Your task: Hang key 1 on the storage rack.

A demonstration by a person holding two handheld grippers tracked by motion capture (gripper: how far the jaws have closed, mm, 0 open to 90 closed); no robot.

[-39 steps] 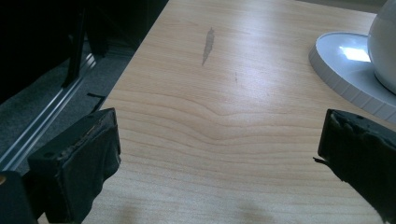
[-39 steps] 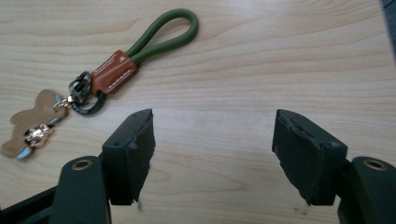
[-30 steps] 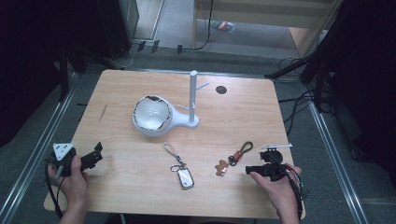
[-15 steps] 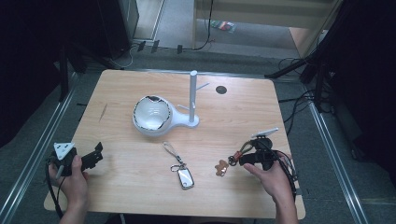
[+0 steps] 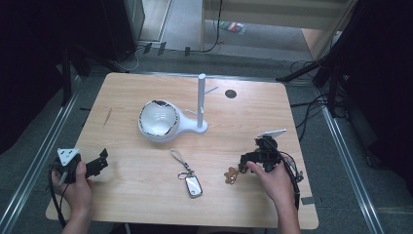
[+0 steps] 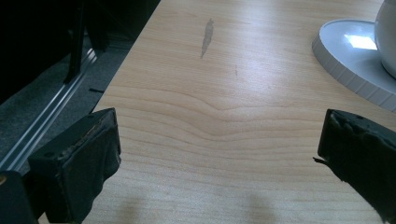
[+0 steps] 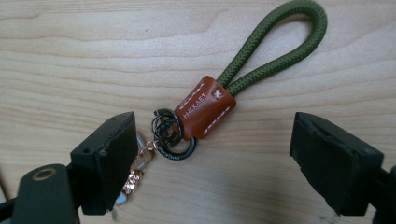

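A keychain lies flat on the wooden table (image 7: 93, 56): an olive-green rope loop (image 7: 280, 46), a brown stitched leather tab (image 7: 205, 107), black rings (image 7: 170, 135) and a small charm (image 7: 140, 161). My right gripper (image 7: 210, 158) hovers over it, open, one jaw on each side of the tab and neither touching it. In the high view the right gripper (image 5: 246, 161) sits at the front right, with the brown charm (image 5: 230, 174) showing beside it. My left gripper (image 5: 100, 163) rests at the front left, open (image 6: 219, 158) over bare wood.
A car key fob (image 5: 193, 185) on a strap lies at the front centre. A white bowl-shaped stand (image 5: 158, 119) with an upright post (image 5: 201, 100) occupies the table's middle; its base (image 6: 350, 56) shows in the left gripper view. A dark round hole (image 5: 230, 93) sits near the far edge.
My right hand has slid left across the table and now covers the green-looped keychain. The left hand and the other objects have stayed where they were.
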